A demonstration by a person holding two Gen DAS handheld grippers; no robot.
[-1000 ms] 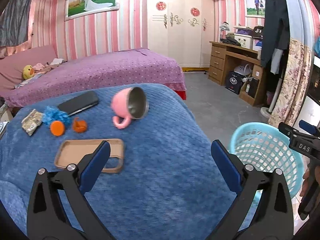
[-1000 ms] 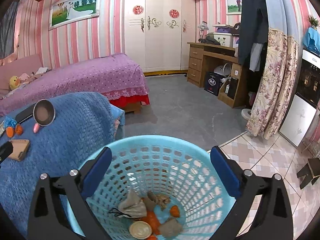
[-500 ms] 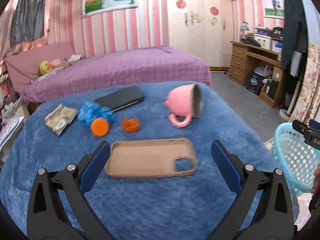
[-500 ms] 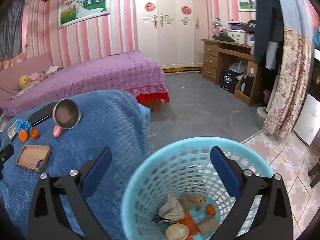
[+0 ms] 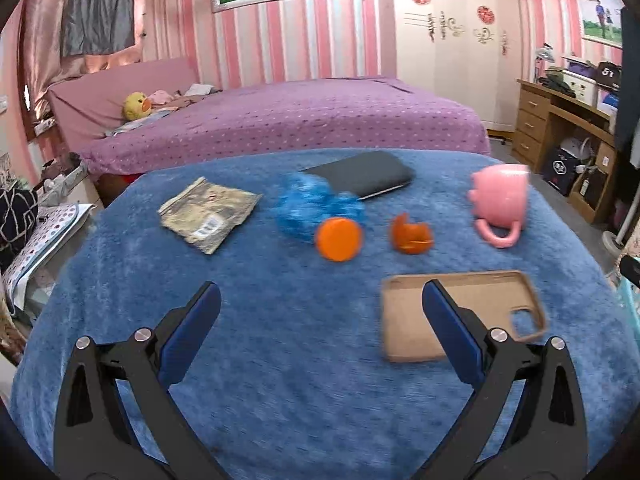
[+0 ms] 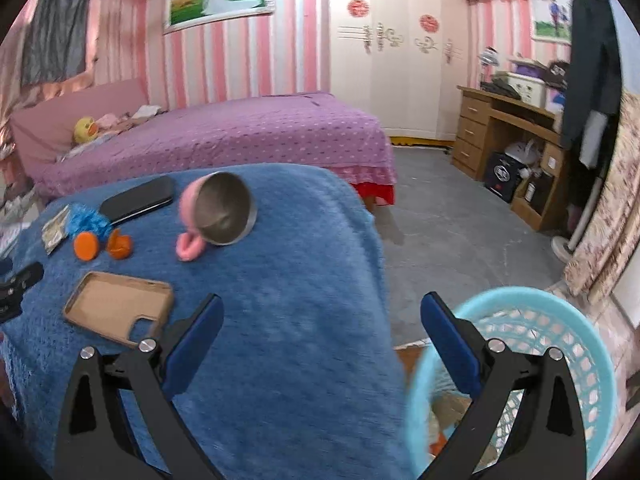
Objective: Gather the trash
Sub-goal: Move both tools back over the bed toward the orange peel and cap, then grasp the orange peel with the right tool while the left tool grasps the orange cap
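On the blue blanket lie a crumpled wrapper (image 5: 208, 213), a blue fluffy wad (image 5: 310, 208), an orange cap (image 5: 338, 239) and an orange peel piece (image 5: 411, 235). My left gripper (image 5: 320, 316) is open and empty, above the blanket in front of the orange cap. My right gripper (image 6: 320, 326) is open and empty over the blanket's right edge. The light blue basket (image 6: 560, 344) stands on the floor at lower right, with some trash inside. The cap (image 6: 86, 246), peel (image 6: 119, 245) and wad (image 6: 88, 221) also show in the right wrist view.
A pink mug (image 5: 500, 204) lies on its side, with a tan phone case (image 5: 460, 312) and a black phone (image 5: 360, 174) near the trash. A purple bed (image 5: 280, 124) stands behind. A wooden desk (image 6: 516, 132) is at the right.
Both grippers swung left. The left view moved from the basket side to face the trash pieces. The right gripper moved off the basket to the blanket's edge. Both stayed open.
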